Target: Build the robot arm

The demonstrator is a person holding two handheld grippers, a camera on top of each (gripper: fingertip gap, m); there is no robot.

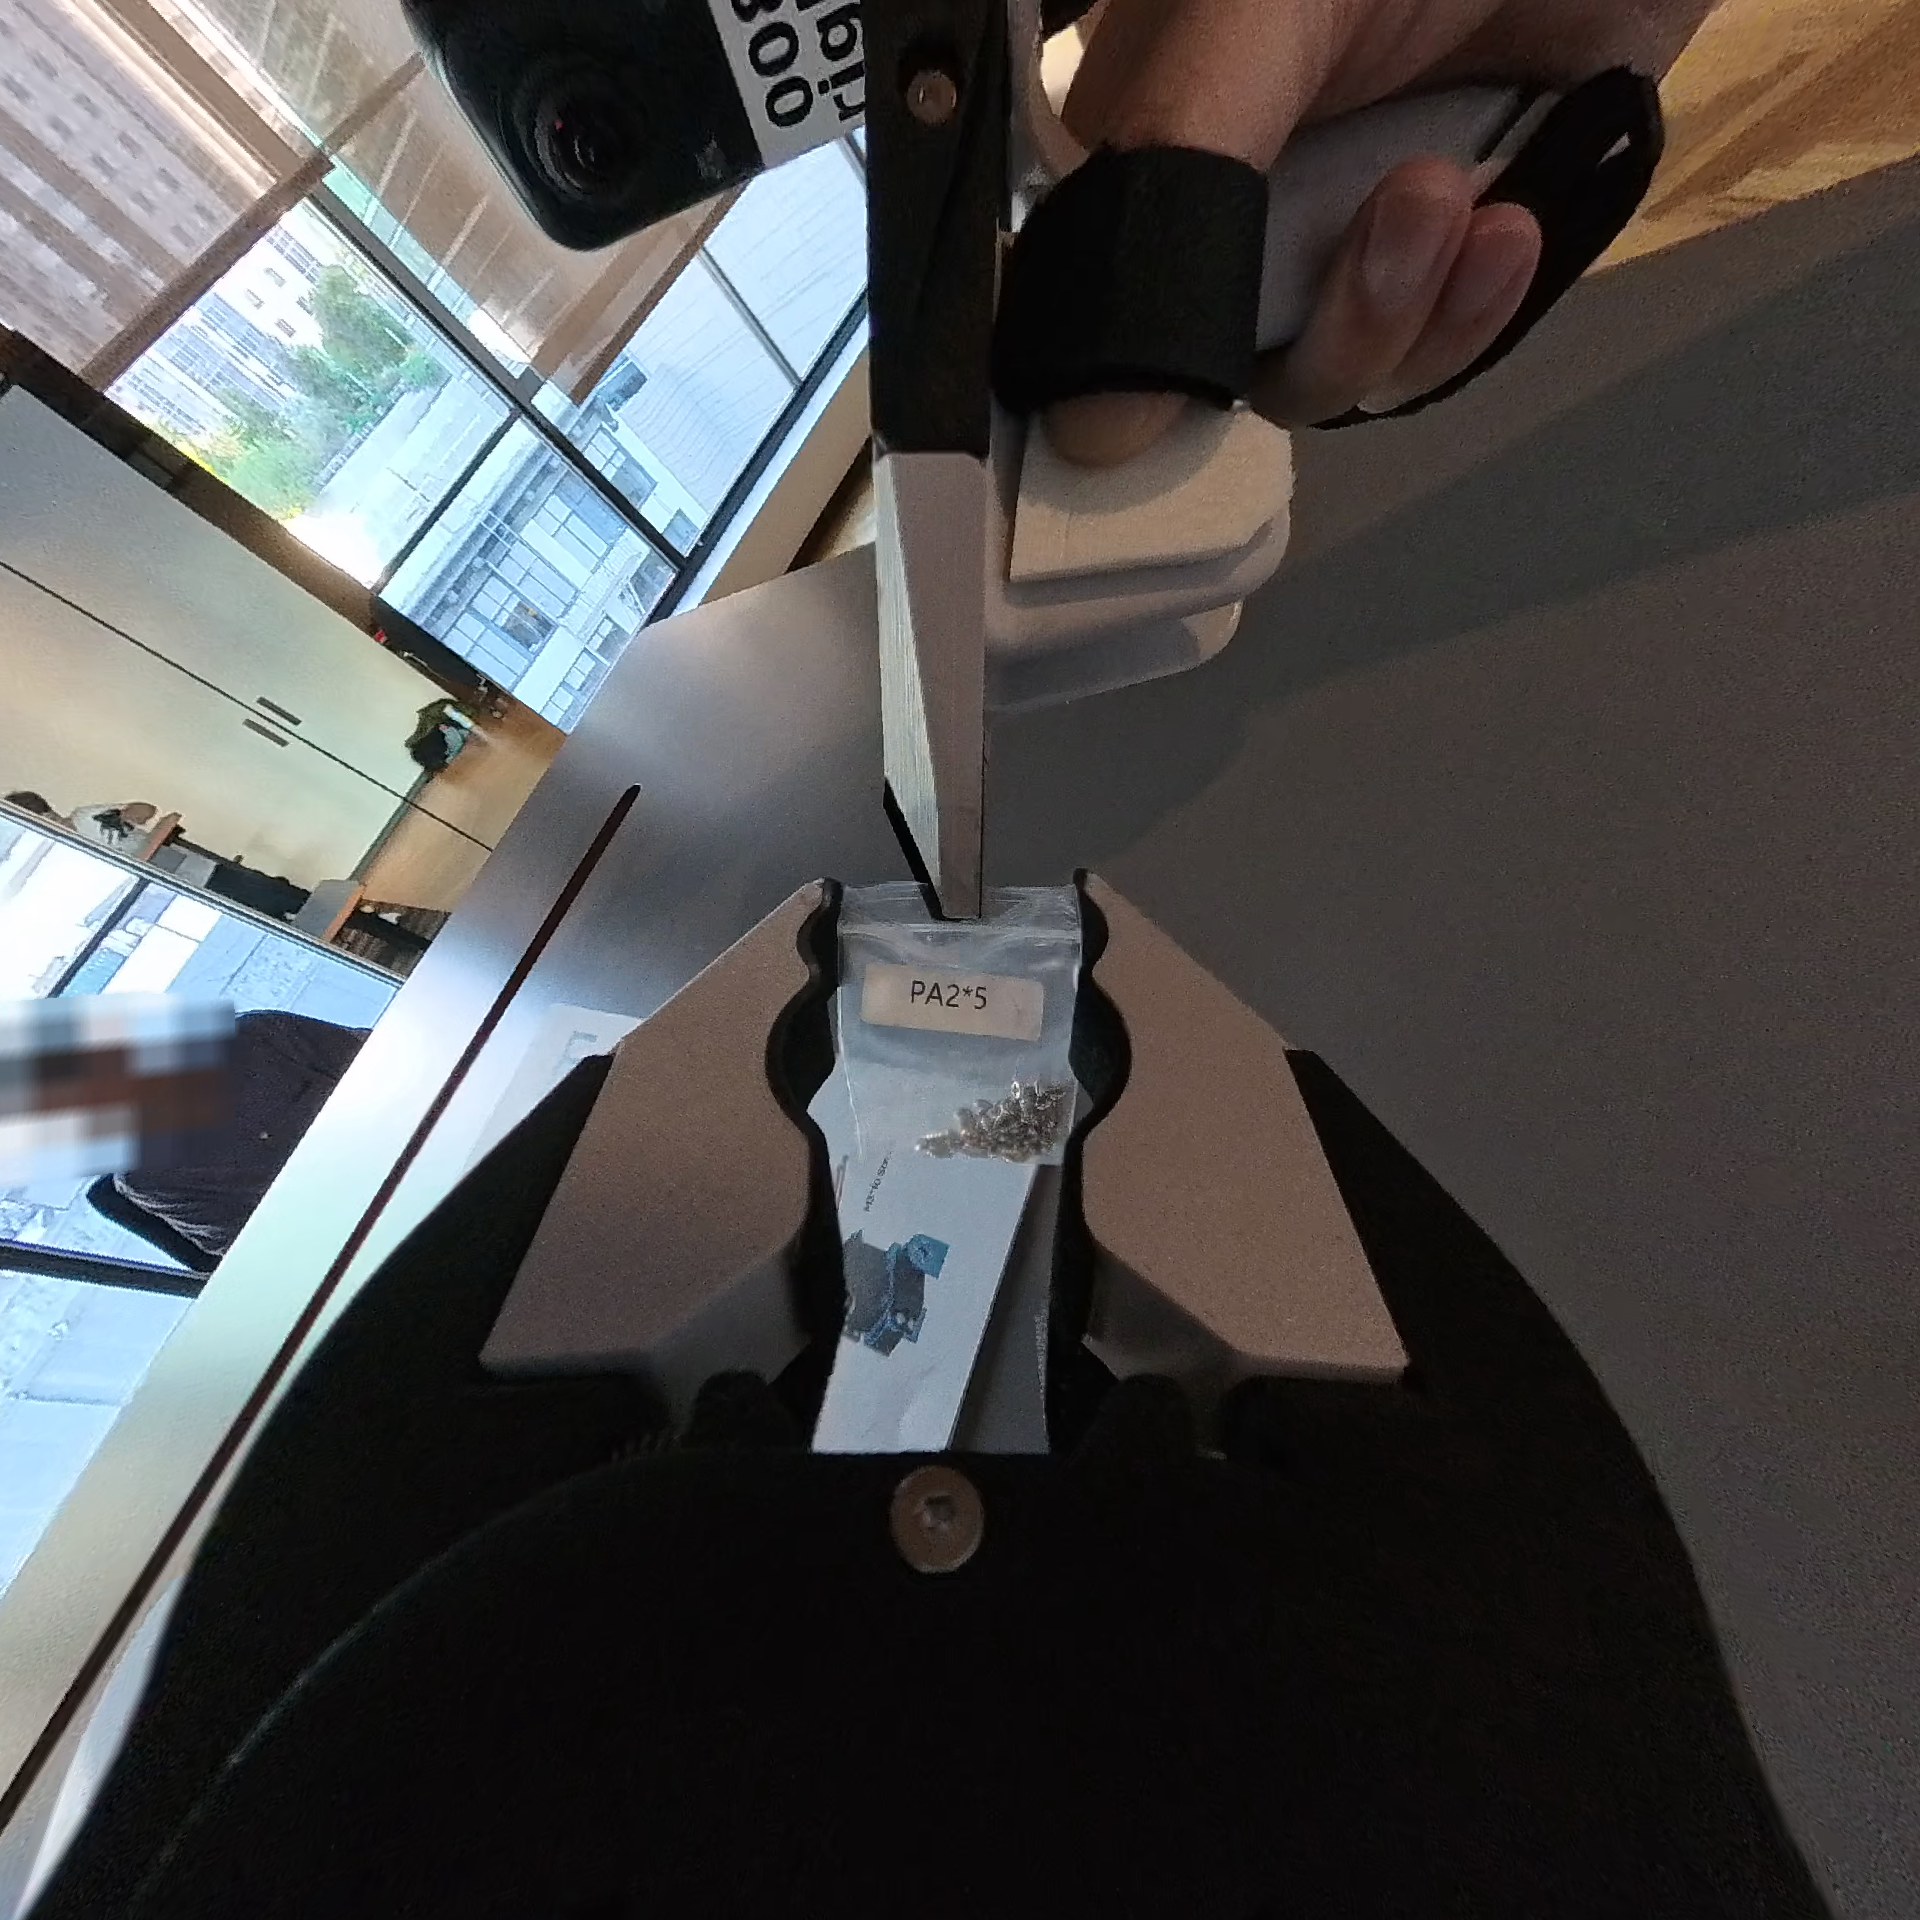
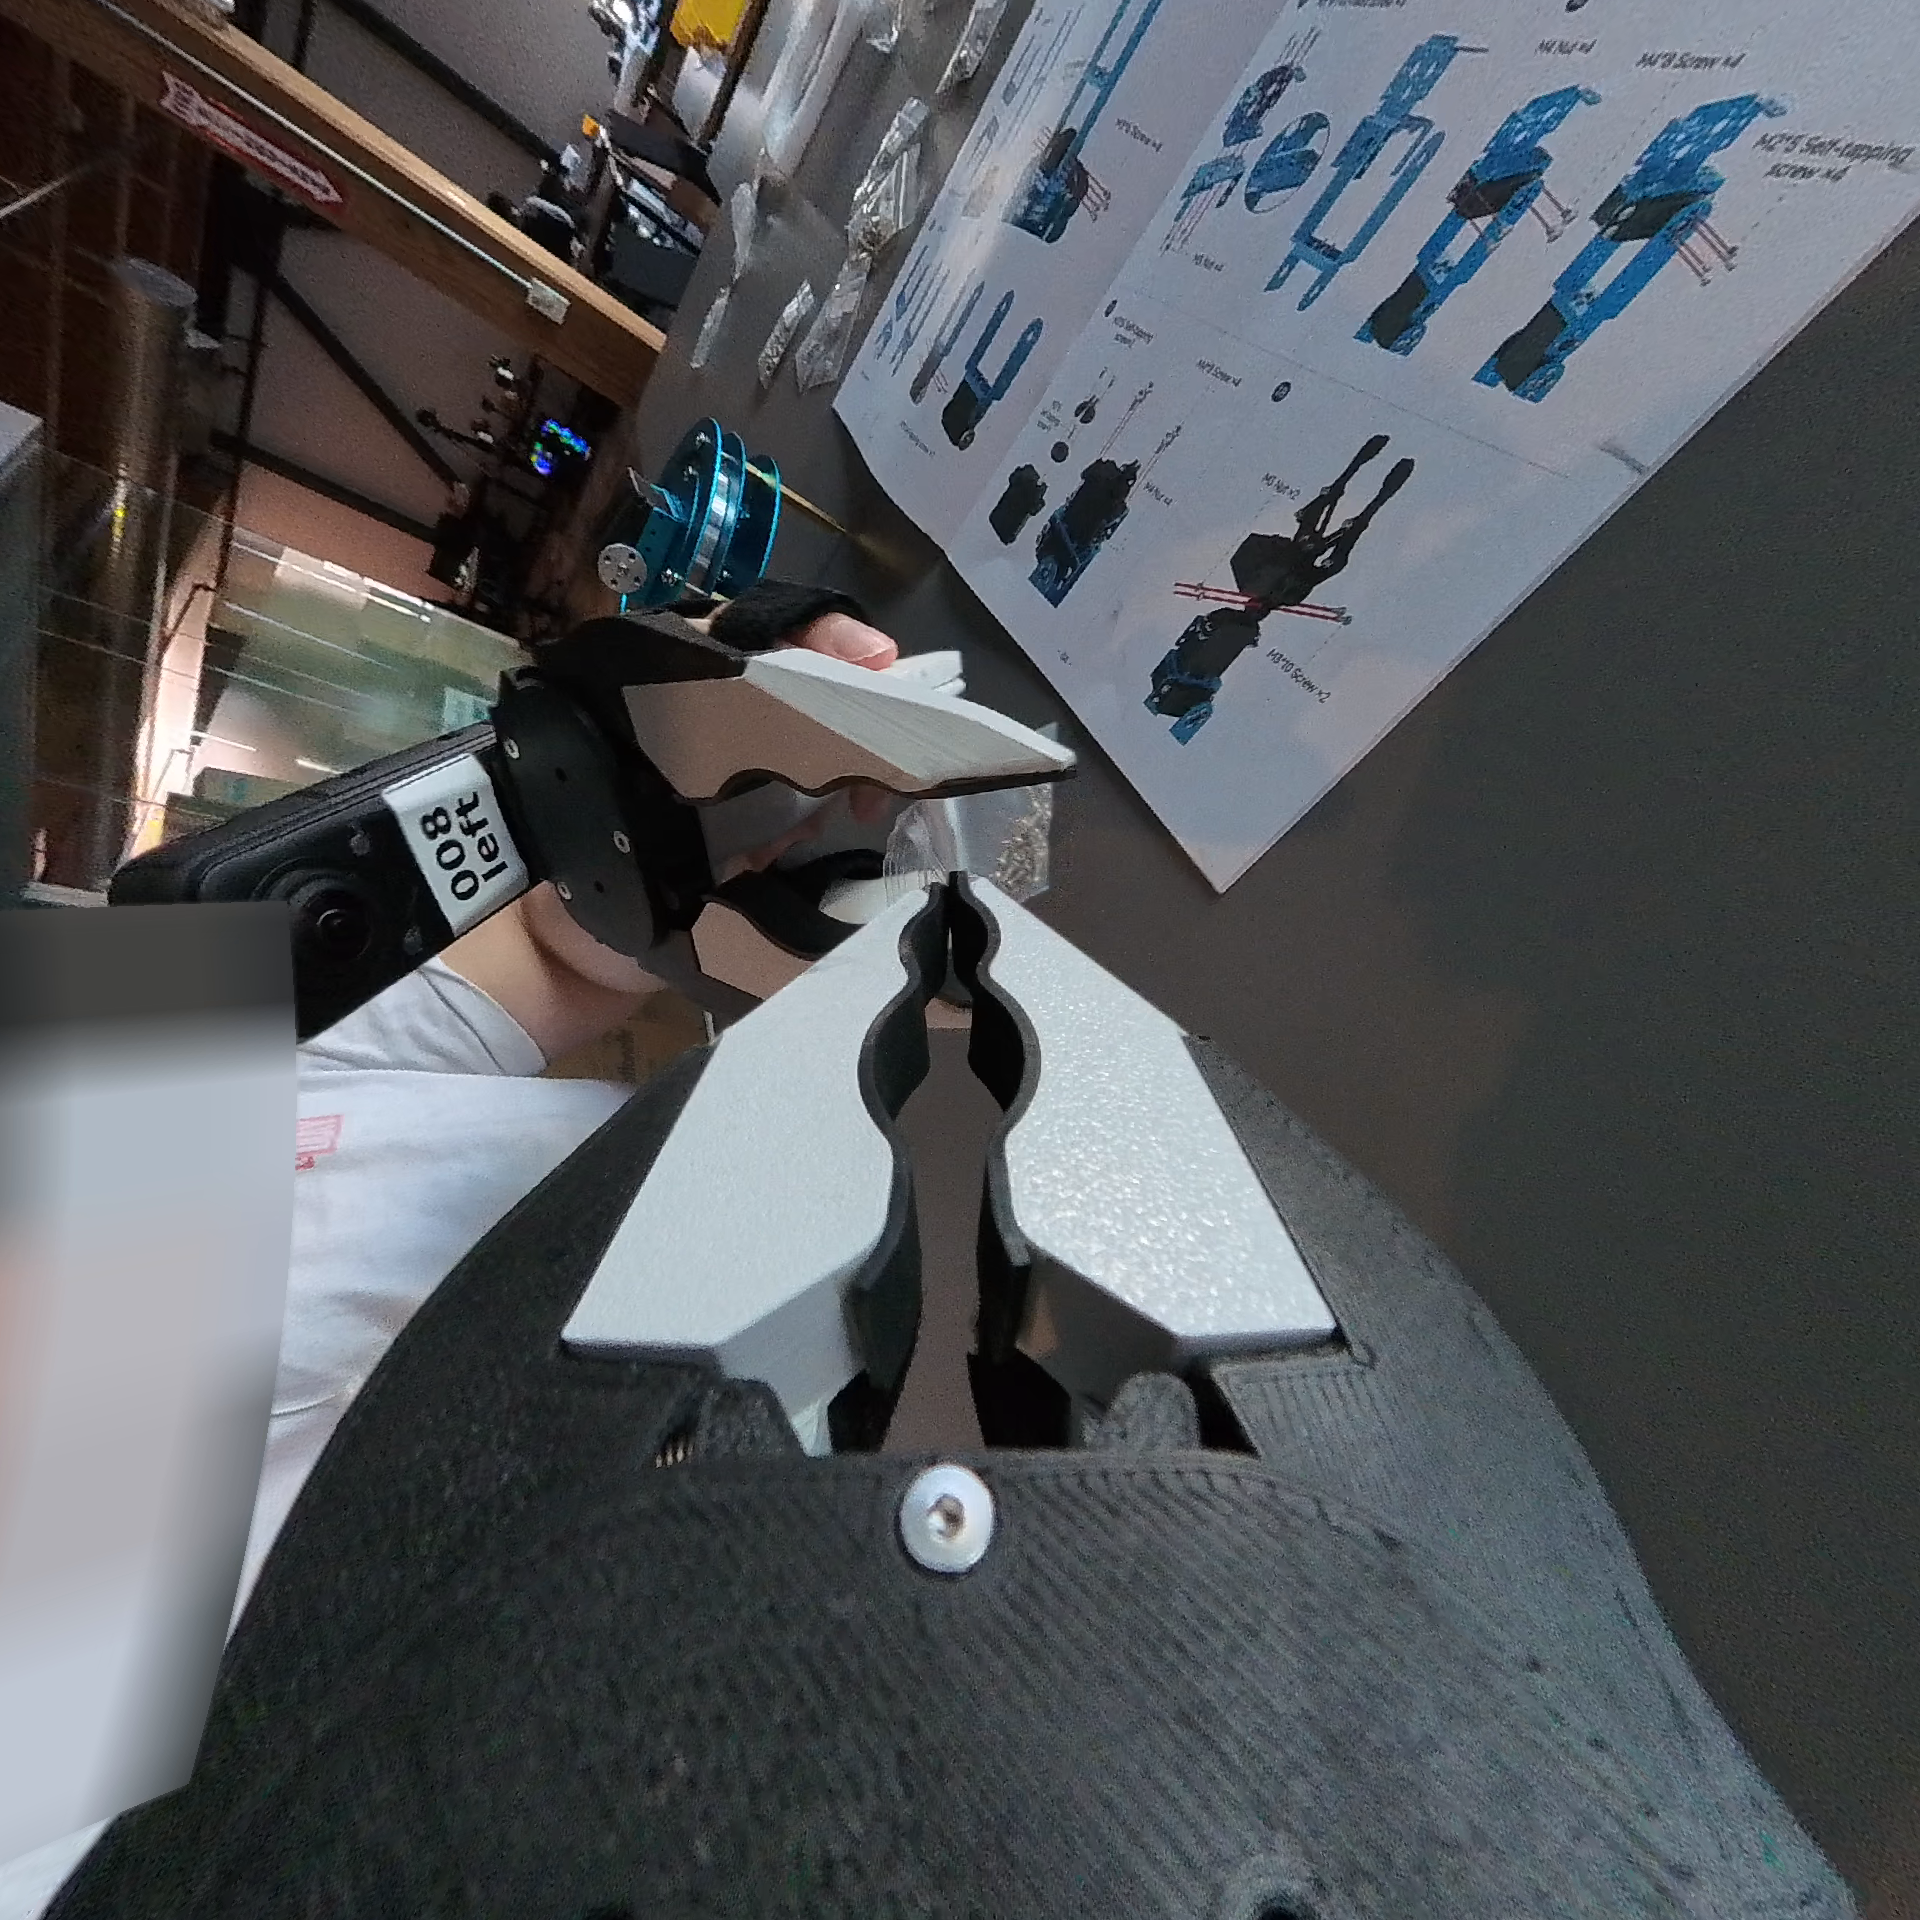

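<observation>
My left gripper [image 1: 956, 904] has its jaws set against the two side edges of a small clear bag [image 1: 951, 1023], so it grips the bag across its width; the bag stands between the fingers with its sealed top edge at twelve o'clock. My right gripper [image 2: 954, 894] has its tips pressed together on that top edge, pinching the plastic; in the left wrist view it comes down from twelve o'clock as a narrow wedge onto the seal. The screws [image 1: 997, 1117] lie heaped low in the bag, toward four o'clock of its white label [image 1: 954, 1006]. I judge the step to be parting the top. To do it well I would keep the left grip steady and light, since the bag is limp and will buckle if squeezed, and keep the right pinch on one layer of the lip only; I cannot tell whether it now holds one layer or both. I would hold the mouth upward so the screws stay down. Beyond, at one o'clock in the right wrist view, the instruction sheet [image 2: 1351, 416] lies on the grey table [image 2: 1662, 935], with more bags [image 2: 831, 301] at eleven o'clock
</observation>
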